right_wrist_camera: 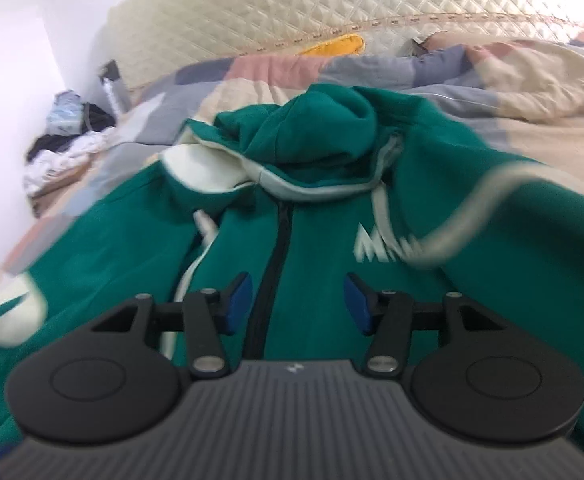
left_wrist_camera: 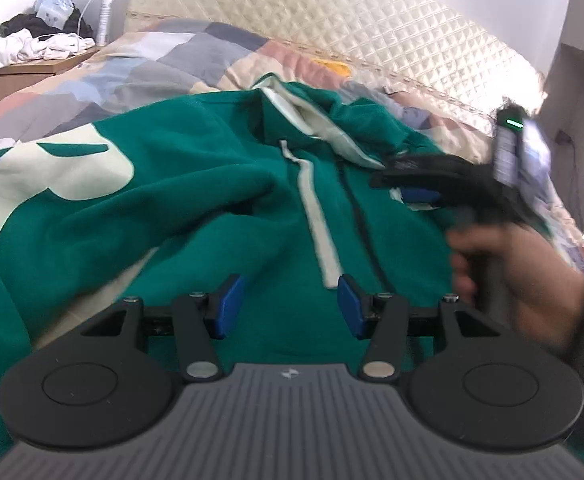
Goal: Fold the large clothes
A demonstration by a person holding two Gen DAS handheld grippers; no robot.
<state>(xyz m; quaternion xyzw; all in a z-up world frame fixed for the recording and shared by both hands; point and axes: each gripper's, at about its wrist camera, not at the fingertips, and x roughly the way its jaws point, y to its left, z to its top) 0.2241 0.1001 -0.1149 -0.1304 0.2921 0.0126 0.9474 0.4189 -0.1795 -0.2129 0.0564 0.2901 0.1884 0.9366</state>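
Green zip-up hoodie (right_wrist_camera: 312, 240) spread front-up across a patchwork quilt (left_wrist_camera: 140, 76) on a bed. Soft, fleecy knit, rumpled into rounded folds; hood (right_wrist_camera: 324, 136) bunched at the far end with a pale lining showing along its edge. Dark zipper (right_wrist_camera: 276, 248) down the middle of the chest, flat cream drawcords (left_wrist_camera: 320, 224) lying alongside it, small white logo (right_wrist_camera: 372, 246) on one breast. Large cream letter shapes (left_wrist_camera: 52, 168) printed on a folded-over panel at the left of the left wrist view.

Left gripper (left_wrist_camera: 290, 306) hovering over the chest, blue pads spread apart, only cloth seen below the gap, nothing pinched. Right gripper (right_wrist_camera: 296, 302) likewise above the zipper line, pads held apart and gripping nothing; seen also from the left wrist camera as a blurred black shape near the collar, carried in a bare hand (left_wrist_camera: 520, 276) with a dark sleeve at the wrist.

Beyond the hoodie: quilt in blocks of grey, blue, pink and beige, slightly puckered. Yellow item (right_wrist_camera: 340, 45) tucked where quilt meets a cream, diamond-tufted padded headboard (left_wrist_camera: 332, 12). At the left, a wooden bedside cabinet (left_wrist_camera: 16, 76) heaped with white and dark crumpled clothing (left_wrist_camera: 36, 40), a white spray can (left_wrist_camera: 106, 16) upright by the wall. Nothing lying on the hoodie's chest between the two grippers.
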